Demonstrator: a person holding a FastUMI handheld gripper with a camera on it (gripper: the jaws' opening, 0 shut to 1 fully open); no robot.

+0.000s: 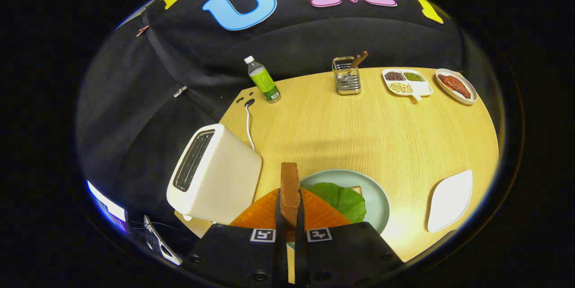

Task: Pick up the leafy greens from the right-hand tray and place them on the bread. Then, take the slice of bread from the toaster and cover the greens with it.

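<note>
Tool (289, 209) grips a rough brown bread slice (289, 189) on edge.

Brown bread slice (289, 189), green leafy greens (343, 198)

Gripper (289, 216) clamps bread slice (289, 189) upright between fingers; leafy greens (343, 200) on plate (375, 189) just ahead, toaster (215, 180) left.

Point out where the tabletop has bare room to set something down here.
The widest bare patch of table lies between the round plate and the cutlery holder. A narrower strip separates that plate from the empty white tray. It is crowded between toaster and plate, where the fingers clamp the bread slice.
</note>
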